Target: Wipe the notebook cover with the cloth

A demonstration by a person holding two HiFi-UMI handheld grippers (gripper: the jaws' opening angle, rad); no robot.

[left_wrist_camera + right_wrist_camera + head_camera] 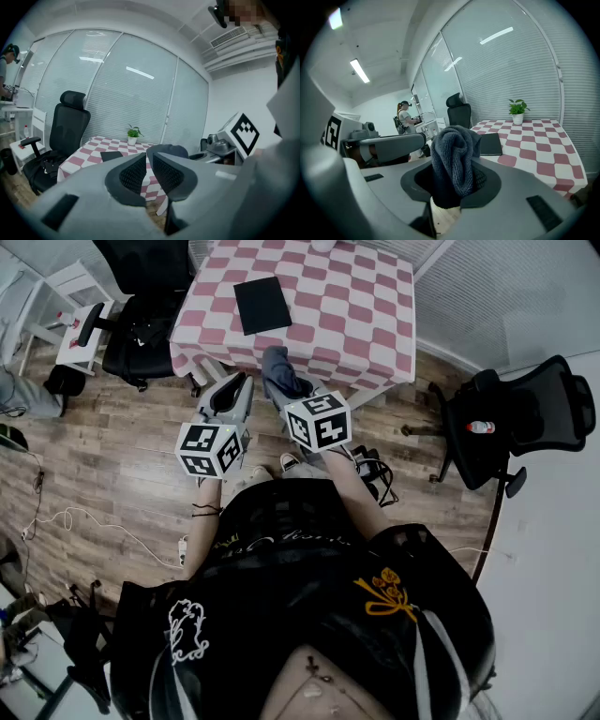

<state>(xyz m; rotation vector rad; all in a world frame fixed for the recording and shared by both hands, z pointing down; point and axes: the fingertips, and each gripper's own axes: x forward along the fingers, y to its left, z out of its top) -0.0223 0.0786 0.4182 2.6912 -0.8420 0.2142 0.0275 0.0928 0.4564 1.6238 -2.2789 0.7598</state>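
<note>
- The bench (361,310), checked in pink and white, stands ahead of the person. Both grippers are held short of its near edge, over the wooden floor (112,474).
- The black notebook (262,304) lies flat and closed on the left part of the bench. It is beyond both sets of fingers and well apart from them, and nothing pins it down.
- The left gripper (149,169) has its fingers drawn to a narrow slit with nothing between them. To my eye the risk starts here: if it does not steady the notebook, a wipe could send the book sliding across the bench.
- The right gripper (454,176) has its fingers clamped on the dark grey knitted cloth (454,154), which bulges out of them in a folded wad. A loose fold could catch the notebook's edge and flip the cover open.
</note>
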